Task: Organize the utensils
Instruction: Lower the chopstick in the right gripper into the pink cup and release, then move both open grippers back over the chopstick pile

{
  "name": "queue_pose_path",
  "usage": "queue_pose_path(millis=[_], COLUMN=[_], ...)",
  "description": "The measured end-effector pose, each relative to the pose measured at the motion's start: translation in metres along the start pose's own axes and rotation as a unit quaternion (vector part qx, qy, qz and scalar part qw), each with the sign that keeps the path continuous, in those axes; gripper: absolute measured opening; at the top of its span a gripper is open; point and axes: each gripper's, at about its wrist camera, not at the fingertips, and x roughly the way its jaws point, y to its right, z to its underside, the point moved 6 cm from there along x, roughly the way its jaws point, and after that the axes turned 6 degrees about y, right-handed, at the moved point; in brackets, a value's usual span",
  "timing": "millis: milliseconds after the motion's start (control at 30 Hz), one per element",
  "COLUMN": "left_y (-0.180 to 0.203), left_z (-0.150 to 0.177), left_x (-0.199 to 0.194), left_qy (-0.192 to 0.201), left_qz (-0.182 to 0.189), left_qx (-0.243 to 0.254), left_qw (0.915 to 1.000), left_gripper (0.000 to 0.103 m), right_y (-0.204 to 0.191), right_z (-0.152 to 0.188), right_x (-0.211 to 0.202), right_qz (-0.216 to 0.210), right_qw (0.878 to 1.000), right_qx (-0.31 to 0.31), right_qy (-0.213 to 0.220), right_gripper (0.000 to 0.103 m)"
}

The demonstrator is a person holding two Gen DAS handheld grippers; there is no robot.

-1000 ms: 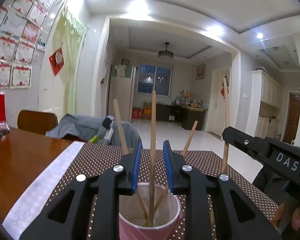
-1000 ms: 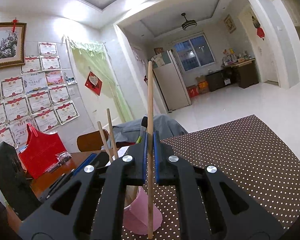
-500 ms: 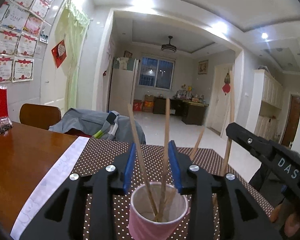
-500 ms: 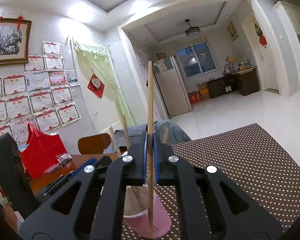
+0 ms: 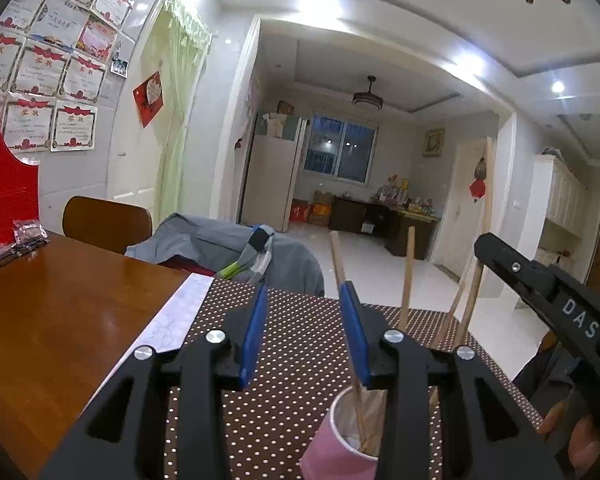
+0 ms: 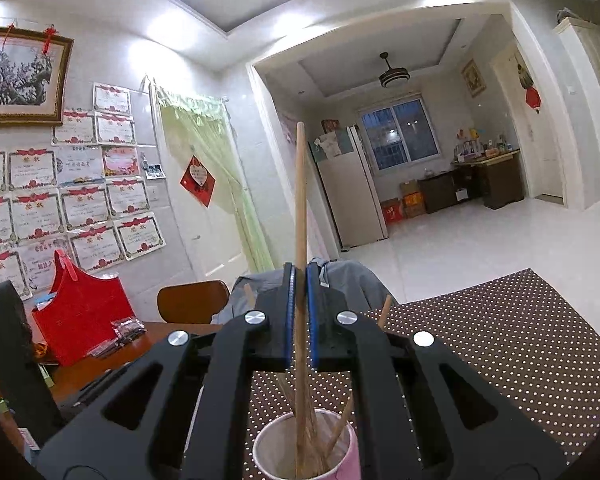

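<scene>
A pink paper cup [image 5: 328, 448] stands on the brown dotted mat [image 5: 296, 392] with several wooden chopsticks [image 5: 406, 276] leaning in it. My left gripper [image 5: 304, 336] hovers up and to the left of the cup; its jaws are opening and nothing is between the blue pads. In the right wrist view my right gripper [image 6: 300, 276] is shut on one upright chopstick [image 6: 300, 200], whose lower end reaches down into the cup [image 6: 350, 456]. The right gripper [image 5: 540, 280] also shows at the right of the left wrist view, holding that chopstick [image 5: 487, 200].
Left of the mat lies bare wooden table [image 5: 60, 312] with a red bag [image 5: 4, 200] and small packets [image 5: 24, 236] by the wall. A chair draped with a grey jacket [image 5: 220, 244] stands behind the table. A hand [image 5: 580, 440] shows at lower right.
The left gripper let go of its chopstick, widened and drew back up and left from the cup. The right gripper carried its chopstick over the cup, so the tip now sits inside.
</scene>
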Motion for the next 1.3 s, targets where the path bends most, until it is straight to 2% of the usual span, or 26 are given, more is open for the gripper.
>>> queue_pose_path(millis=[167, 533, 733, 967, 1167, 1233, 1300], left_y=[0.000, 0.003, 0.010, 0.020, 0.015, 0.010, 0.006], left_z=[0.001, 0.004, 0.004, 0.009, 0.015, 0.015, 0.014], left_x=[0.002, 0.003, 0.002, -0.006, -0.020, -0.026, -0.032], left_qy=[-0.006, -0.008, -0.012, -0.026, -0.043, -0.046, -0.048], left_qz=[0.000, 0.001, 0.000, 0.009, 0.011, 0.009, 0.005], left_qx=[0.002, 0.008, 0.024, 0.042, 0.047, 0.044, 0.044], left_qw=[1.0000, 0.9999, 0.9997, 0.9987, 0.9979, 0.9979, 0.9979], left_gripper=[0.037, 0.037, 0.037, 0.037, 0.040, 0.041, 0.041], right_y=[-0.001, -0.003, -0.002, 0.005, 0.007, 0.007, 0.007], right_z=[0.002, 0.022, 0.035, 0.056, 0.061, 0.058, 0.054], right_x=[0.004, -0.007, -0.016, -0.019, -0.023, -0.027, -0.033], right_qz=[0.002, 0.006, 0.011, 0.024, 0.037, 0.049, 0.056], right_qw=[1.000, 0.999, 0.997, 0.994, 0.992, 0.991, 0.991], right_qx=[-0.004, -0.034, -0.049, -0.043, -0.027, -0.025, -0.021], right_qy=[0.005, -0.025, -0.053, -0.101, -0.121, -0.120, -0.119], right_gripper=[0.006, 0.006, 0.006, 0.007, 0.008, 0.010, 0.022])
